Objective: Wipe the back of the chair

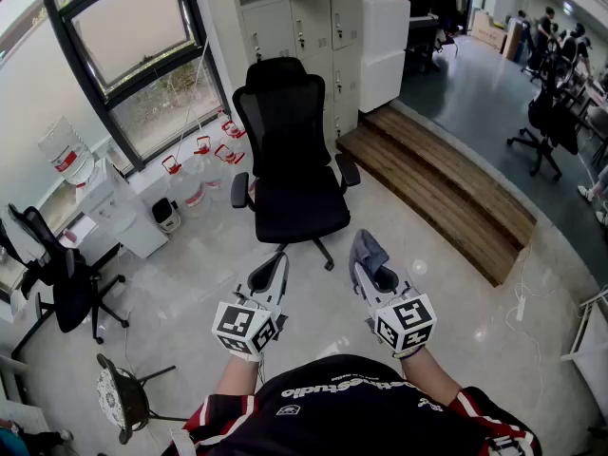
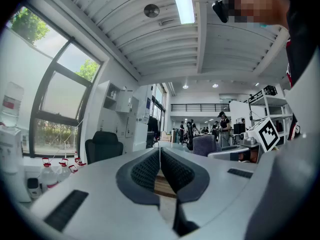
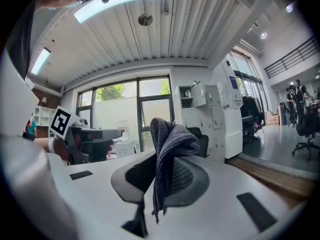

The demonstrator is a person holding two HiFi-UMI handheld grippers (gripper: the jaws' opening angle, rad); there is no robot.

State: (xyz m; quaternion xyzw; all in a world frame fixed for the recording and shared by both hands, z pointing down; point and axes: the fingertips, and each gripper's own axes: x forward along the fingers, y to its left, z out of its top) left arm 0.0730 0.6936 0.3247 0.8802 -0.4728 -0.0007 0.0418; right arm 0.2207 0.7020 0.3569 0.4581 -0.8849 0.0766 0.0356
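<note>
A black mesh-backed office chair (image 1: 291, 155) stands on the pale floor ahead, seat turned toward me. It also shows small in the left gripper view as the chair (image 2: 103, 145) and behind the cloth in the right gripper view as the chair (image 3: 201, 140). My right gripper (image 1: 365, 257) is shut on a grey cloth (image 1: 367, 250), which drapes over its jaws as the cloth (image 3: 167, 156). My left gripper (image 1: 273, 266) is shut with nothing in it; its jaws meet in the left gripper view. Both grippers hang well short of the chair.
White lockers (image 1: 313, 27) stand behind the chair, a wooden step (image 1: 437, 183) to its right. Clear jugs with red handles (image 1: 201, 160) sit under the window. A second black chair (image 1: 62, 278) and a stool (image 1: 119, 397) are at the left. People work far right.
</note>
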